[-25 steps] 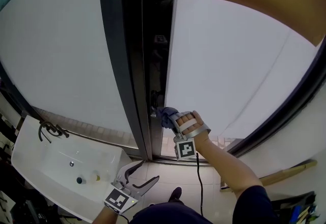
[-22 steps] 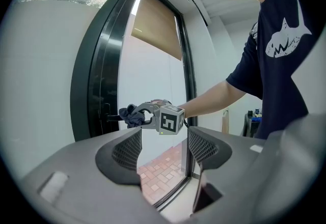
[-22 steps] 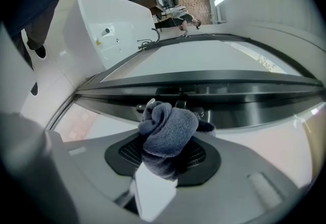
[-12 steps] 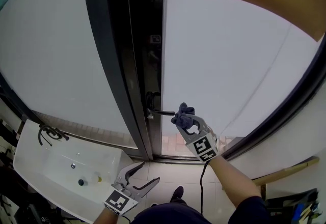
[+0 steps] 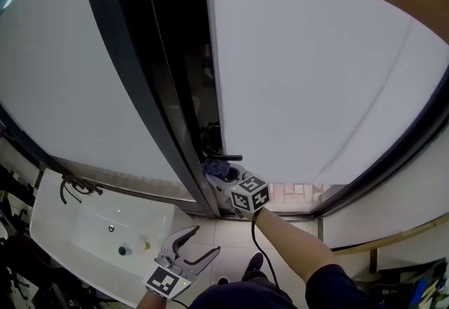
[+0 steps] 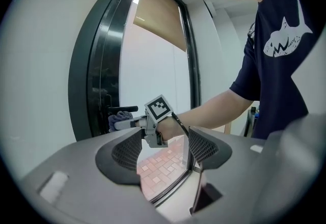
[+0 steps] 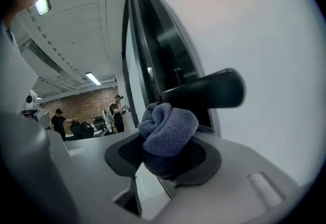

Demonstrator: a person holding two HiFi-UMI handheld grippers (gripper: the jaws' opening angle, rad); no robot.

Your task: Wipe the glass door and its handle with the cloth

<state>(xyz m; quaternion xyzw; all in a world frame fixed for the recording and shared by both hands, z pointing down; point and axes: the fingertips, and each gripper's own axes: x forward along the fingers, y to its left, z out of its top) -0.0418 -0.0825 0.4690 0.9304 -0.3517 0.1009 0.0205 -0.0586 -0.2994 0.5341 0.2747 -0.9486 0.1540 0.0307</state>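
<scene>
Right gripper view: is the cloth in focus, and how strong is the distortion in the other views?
Right gripper view: cloth reasonably sharp, handle softly blurred, bright glass door washed out; head view: strong fisheye bows the door frame; left gripper view: dark round vignette, near fingers soft.

No legible text, labels or numbers.

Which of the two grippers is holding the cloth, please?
The right gripper: its jaws are shut on the blue cloth, just below the black door handle. The left gripper is open and empty, down by the white sink.
</scene>
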